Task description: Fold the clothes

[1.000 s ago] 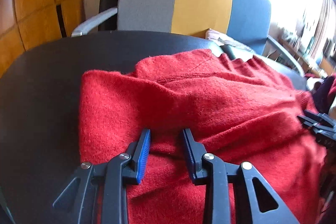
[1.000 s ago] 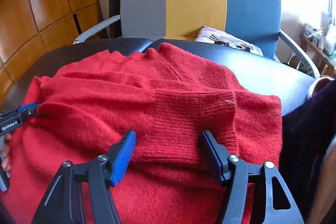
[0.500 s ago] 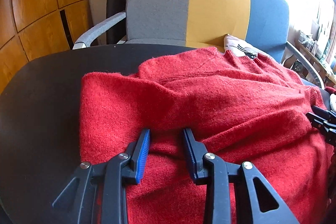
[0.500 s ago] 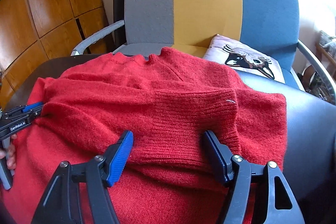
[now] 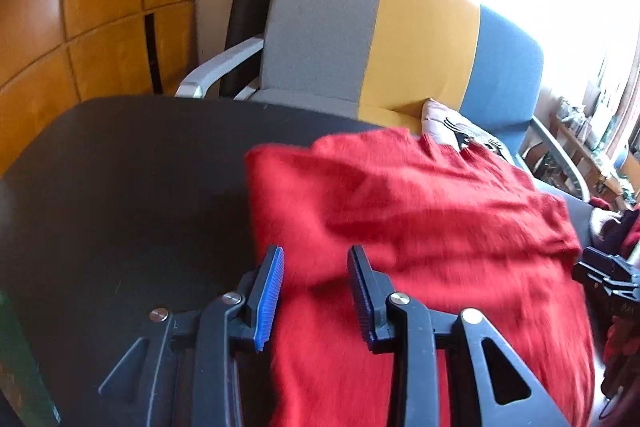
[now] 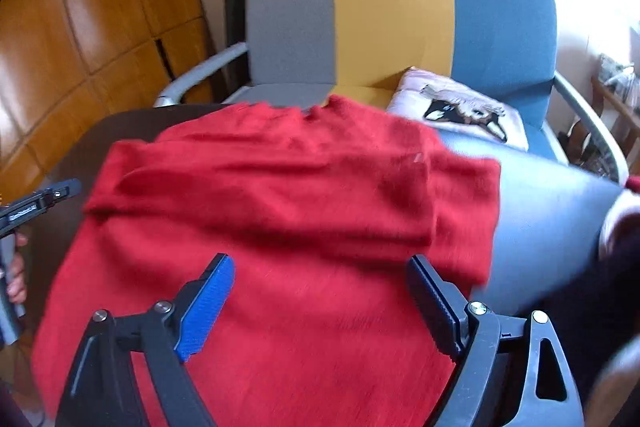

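A red sweater (image 5: pixel 420 227) lies folded on a dark table (image 5: pixel 120 187), blurred by motion. The left gripper (image 5: pixel 316 283) stands parted over the sweater's near-left edge, 1 finger at the table side. Behind the table sits a grey, yellow and blue chair (image 5: pixel 400 39).

1. Sweater (image 5: pixel 420 227) lies on the tabletop (image 5: pixel 140 187), filling the centre and right of the left wrist frame.
2. Bare tabletop spreads across the left.
3. Chair (image 6: pixel 392 23) stands behind the tabletop, upper centre.
4. Cushion (image 6: pixel 460 107) sits on the chair seat, just behind the sweater's far edge.
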